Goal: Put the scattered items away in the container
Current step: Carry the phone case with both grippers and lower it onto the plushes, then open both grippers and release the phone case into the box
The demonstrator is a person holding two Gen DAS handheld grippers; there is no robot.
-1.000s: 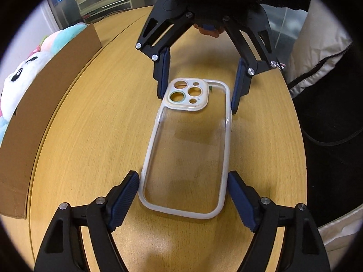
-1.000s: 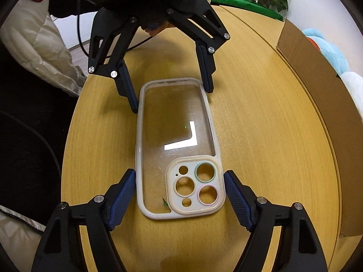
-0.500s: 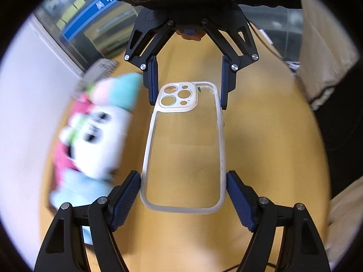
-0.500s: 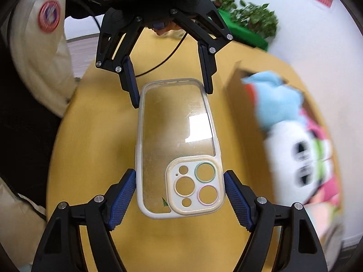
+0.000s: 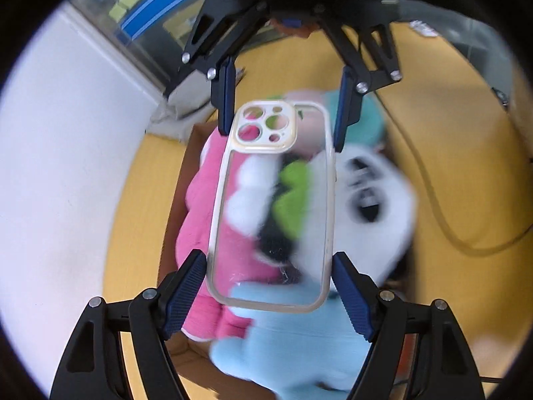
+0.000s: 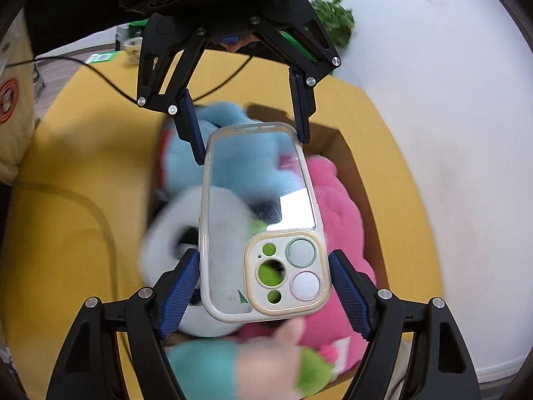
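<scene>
One clear case [image 5: 271, 206], frame centre, clamped at opposite ends by left gripper [image 5: 269, 286] and right gripper [image 6: 263, 286]; one box [image 6: 346, 153] of plush toys [image 6: 336, 206] below.

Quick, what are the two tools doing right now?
Left tool: shut on the clear phone case, at its plain end.
Right tool: shut on the same case, at its camera end, above the cardboard box.

Looks like an office/lab room: round wooden desk [image 6: 76, 153], white wall [image 6: 449, 116], glass cabinet w/ sticky notes [image 5: 140, 3], potted plant [image 6: 333, 16], cables [image 6: 110, 80], cardboard box [image 6: 353, 166].
</scene>
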